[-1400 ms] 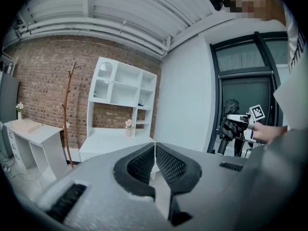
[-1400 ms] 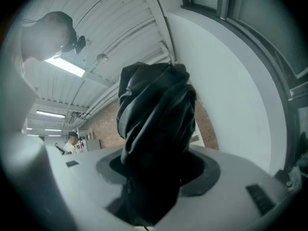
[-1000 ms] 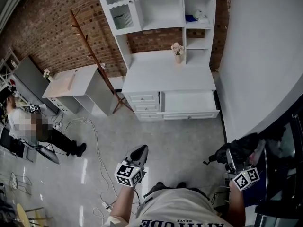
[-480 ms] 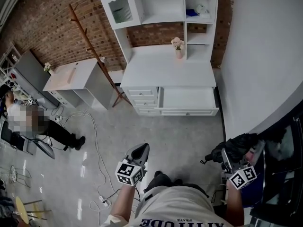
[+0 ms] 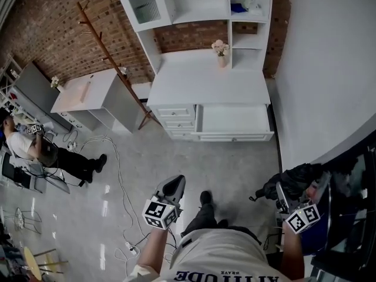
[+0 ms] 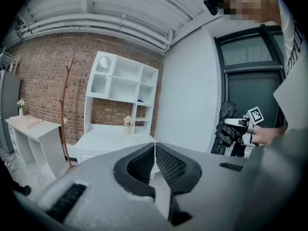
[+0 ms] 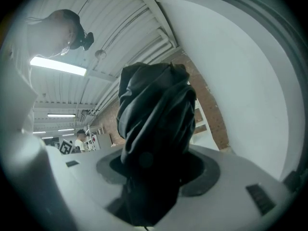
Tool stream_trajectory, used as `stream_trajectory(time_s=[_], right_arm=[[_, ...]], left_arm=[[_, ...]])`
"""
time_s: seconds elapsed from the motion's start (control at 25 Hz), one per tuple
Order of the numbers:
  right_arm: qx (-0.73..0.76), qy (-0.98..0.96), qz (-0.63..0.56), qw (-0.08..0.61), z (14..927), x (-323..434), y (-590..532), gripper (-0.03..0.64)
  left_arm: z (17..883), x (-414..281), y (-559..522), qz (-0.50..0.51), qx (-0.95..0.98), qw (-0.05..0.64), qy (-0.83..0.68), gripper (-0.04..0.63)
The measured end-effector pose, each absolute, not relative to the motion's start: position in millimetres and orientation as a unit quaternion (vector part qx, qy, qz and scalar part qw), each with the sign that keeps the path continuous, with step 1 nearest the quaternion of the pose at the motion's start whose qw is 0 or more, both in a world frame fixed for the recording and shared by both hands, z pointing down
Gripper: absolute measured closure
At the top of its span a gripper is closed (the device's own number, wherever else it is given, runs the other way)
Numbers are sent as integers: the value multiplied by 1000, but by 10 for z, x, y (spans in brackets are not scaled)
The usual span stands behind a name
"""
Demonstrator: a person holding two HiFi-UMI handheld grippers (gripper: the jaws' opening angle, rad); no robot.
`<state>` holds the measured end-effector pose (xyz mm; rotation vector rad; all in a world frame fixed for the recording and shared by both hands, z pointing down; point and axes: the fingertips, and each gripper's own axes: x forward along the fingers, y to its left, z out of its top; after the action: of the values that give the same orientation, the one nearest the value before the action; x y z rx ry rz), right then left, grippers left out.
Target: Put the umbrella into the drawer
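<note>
A folded black umbrella (image 5: 292, 178) is held at the lower right of the head view, my right gripper (image 5: 283, 197) shut on it. In the right gripper view the umbrella (image 7: 155, 129) fills the space between the jaws and sticks out past them. The white desk's wide drawer (image 5: 233, 122) stands pulled open ahead, and I see nothing inside it. My left gripper (image 5: 171, 188) hangs over the floor at lower centre, shut and holding nothing; in its own view the gripper (image 6: 154, 154) points toward the white desk (image 6: 113, 141).
A white shelf unit (image 5: 200, 4) rises above the desk, with a small flower vase (image 5: 221, 50) on the desktop. A wooden coat stand (image 5: 114, 63) leans at its left. A smaller white table (image 5: 88, 96) and floor cables (image 5: 117, 175) lie left. A seated person (image 5: 41, 151) is far left. A white wall (image 5: 329, 69) runs along the right.
The view has shifted slightly nearer the desk. Both grippers keep their places in the view, the umbrella still in the right one. A foot now shows between them.
</note>
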<state>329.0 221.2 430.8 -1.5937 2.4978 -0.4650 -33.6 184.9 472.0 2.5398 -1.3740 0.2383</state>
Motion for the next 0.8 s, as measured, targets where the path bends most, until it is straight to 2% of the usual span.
stream_trajectory(time_s=[0.32, 0.8], right_arm=[[-551, 815, -169, 61, 4455, 3230, 1761, 354], [-581, 791, -184, 52, 4484, 2923, 964, 354]], left_arm=[[4885, -357, 1272, 82, 877, 131, -455, 568], [5015, -754, 229, 93, 880, 148, -442, 568]])
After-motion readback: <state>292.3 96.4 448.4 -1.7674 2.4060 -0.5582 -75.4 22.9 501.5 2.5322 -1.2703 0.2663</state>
